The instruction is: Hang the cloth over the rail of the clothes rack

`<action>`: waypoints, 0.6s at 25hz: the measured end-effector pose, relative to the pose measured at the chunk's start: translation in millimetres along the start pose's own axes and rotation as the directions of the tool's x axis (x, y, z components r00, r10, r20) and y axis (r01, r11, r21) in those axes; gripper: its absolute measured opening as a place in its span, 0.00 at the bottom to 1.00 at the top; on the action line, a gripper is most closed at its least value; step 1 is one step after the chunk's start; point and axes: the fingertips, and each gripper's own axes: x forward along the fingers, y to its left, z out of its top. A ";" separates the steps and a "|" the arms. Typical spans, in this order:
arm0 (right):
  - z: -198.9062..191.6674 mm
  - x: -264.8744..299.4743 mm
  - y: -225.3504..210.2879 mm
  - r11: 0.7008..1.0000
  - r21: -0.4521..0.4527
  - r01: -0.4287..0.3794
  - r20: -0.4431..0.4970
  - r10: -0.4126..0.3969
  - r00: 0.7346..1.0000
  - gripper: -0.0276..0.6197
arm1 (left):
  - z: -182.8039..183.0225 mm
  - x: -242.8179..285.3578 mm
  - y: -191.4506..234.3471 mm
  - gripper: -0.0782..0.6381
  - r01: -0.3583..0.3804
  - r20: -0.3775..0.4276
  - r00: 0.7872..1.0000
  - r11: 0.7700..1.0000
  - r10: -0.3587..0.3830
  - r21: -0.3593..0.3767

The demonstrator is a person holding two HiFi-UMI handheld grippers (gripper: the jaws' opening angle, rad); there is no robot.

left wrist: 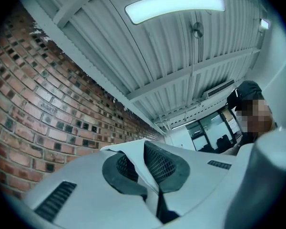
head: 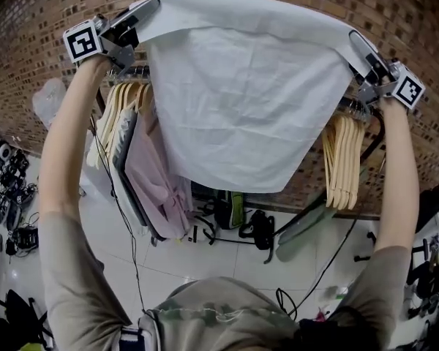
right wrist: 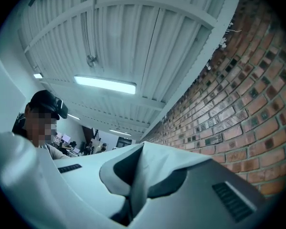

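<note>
So here both arms are up high. The left hand-held gripper and the right hand-held gripper each pinch a top corner of the big white fabric cloth. The cloth is stretched flat between them, and the rest of it hangs straight down below the jaws like a curtain. In the left gripper view the jaws are fully closed, with a thin fold of the white fabric clamped between the dark ribbed pads. It's the same in the right gripper view, where the jaws are squeezed together on a ridge of cloth that pokes up between them. The dark rail of the clothes rack sits just below the left hand-held gripper and runs behind the cloth toward the right one, so the fabric hides most of it. The cloth isn't draped over it yet; it's held in front of and above it. Under the left hand-held gripper there's a bunch of pale wooden hangers and a pink garment hanging next to them. Another cluster of wooden hangers dangles under the right one. A red brick wall is behind everything, a white tiled floor is way down below, and the left gripper view shows a long ceiling light overhead.
</note>
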 end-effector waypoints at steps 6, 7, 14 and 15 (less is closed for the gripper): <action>15.8 10.9 -39.6 0.993 -0.046 0.105 0.002 -0.105 0.994 0.06 | -0.8 27.5 49.0 0.12 -0.130 0.027 0.991 0.991 0.131 -0.015; 16.2 13.1 -45.9 0.992 -0.047 0.117 0.002 -0.117 0.993 0.06 | -1.8 28.6 57.1 0.12 -0.150 0.022 0.988 0.989 0.150 -0.009; 4.7 19.9 -97.2 0.982 -0.004 0.191 0.002 -0.191 0.982 0.06 | -11.4 48.0 100.5 0.12 -0.184 -0.064 0.980 0.980 0.189 0.082; 0.2 20.3 -104.6 0.980 -0.002 0.201 -0.004 -0.201 0.980 0.06 | -15.1 50.9 107.9 0.12 -0.193 -0.080 0.976 0.977 0.200 0.088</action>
